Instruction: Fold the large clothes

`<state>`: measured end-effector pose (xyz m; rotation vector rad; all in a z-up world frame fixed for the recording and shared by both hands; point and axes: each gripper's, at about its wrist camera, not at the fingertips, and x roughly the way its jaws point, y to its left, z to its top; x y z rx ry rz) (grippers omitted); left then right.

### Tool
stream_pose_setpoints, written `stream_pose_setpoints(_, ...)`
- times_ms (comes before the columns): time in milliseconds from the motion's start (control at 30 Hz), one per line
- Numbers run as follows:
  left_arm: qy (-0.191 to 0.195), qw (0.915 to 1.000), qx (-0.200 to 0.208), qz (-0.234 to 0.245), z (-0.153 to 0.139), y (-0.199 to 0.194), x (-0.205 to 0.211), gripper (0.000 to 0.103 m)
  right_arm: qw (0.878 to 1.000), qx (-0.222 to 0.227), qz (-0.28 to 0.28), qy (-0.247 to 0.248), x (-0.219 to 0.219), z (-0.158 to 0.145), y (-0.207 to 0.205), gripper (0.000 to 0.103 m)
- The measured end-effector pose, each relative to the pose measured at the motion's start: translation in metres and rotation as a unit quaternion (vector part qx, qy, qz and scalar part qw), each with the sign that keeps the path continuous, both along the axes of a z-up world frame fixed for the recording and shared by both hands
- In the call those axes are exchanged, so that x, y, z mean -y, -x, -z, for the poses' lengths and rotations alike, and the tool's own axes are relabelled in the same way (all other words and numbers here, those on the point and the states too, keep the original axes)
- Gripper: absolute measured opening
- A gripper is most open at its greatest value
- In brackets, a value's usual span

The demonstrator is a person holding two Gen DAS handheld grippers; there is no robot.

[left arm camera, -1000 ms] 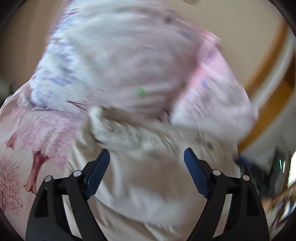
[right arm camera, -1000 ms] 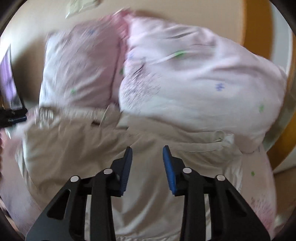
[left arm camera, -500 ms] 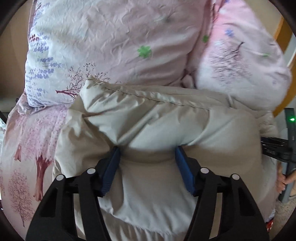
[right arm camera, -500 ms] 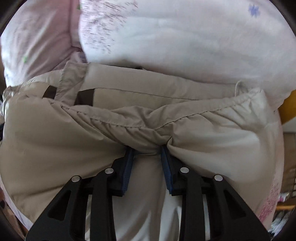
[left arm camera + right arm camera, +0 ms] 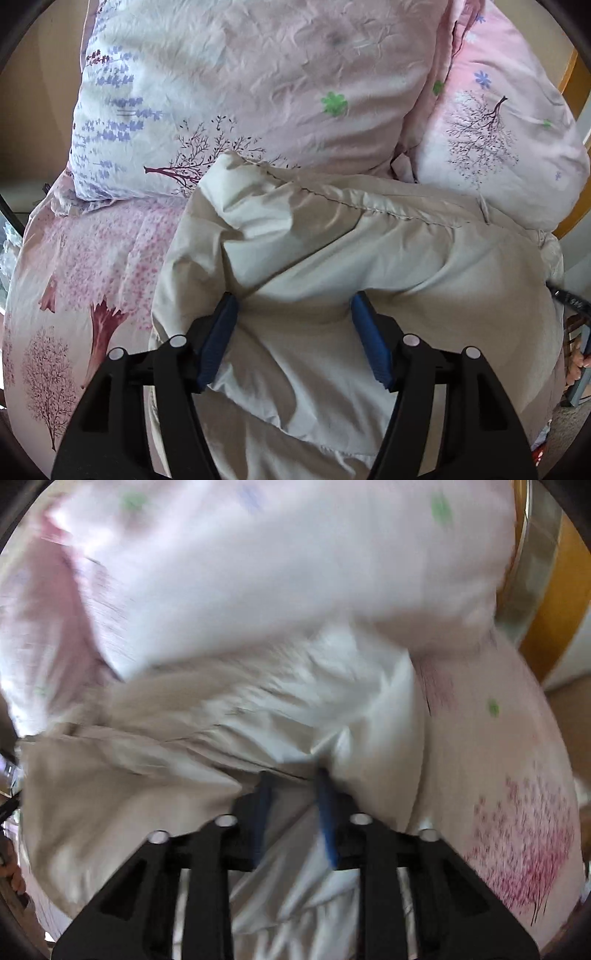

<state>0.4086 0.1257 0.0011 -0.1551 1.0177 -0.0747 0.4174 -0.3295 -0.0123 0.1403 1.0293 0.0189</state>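
Note:
A large beige padded garment (image 5: 332,251) lies bunched on a bed, its stitched hem against the pillows. My left gripper (image 5: 293,306) presses into its thick fold with the jaws wide apart and fabric bulging between the blue pads (image 5: 221,325). In the blurred right wrist view the same garment (image 5: 147,775) fills the lower half. My right gripper (image 5: 293,779) has its jaws close together with a ridge of the beige fabric pinched between them.
Two pink floral pillows (image 5: 258,92) (image 5: 498,140) stand behind the garment. The pink tree-print bedsheet (image 5: 74,295) spreads to the left, and shows at the right in the right wrist view (image 5: 517,812). A wooden bed frame (image 5: 554,602) rises at the right.
Both grippers came down onto the garment from above. The right gripper closed on a fold and is moving, blurring its view. The left gripper narrowed a little and pressed into the fabric.

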Motion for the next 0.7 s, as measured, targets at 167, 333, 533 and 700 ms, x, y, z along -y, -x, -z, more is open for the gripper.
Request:
stream_pose_setpoints(167, -0.009, 0.9999, -0.010, -0.010, 0.008, -0.008, 0.008, 0.066, 0.999, -0.025, 0.025, -0.027, 0.014, 0.023, -0.004, 0.010)
stream_pose_setpoints(333, 0.007, 0.9999, -0.001, -0.009, 0.006, -0.001, 0.003, 0.065, 0.999, 0.011, 0.023, -0.037, 0.009, 0.015, 0.011, 0.016)
stream_pose_setpoints(533, 0.023, 0.9995, 0.018, -0.004, 0.002, 0.021, -0.009, 0.069, 0.997, 0.059, 0.023, -0.049, 0.021, 0.004, 0.058, 0.040)
stream_pose_setpoints(700, 0.028, 0.9993, 0.011, -0.021, 0.016, 0.016, -0.011, 0.069, 0.997, 0.027, 0.030, -0.061, 0.021, 0.037, 0.036, 0.038)
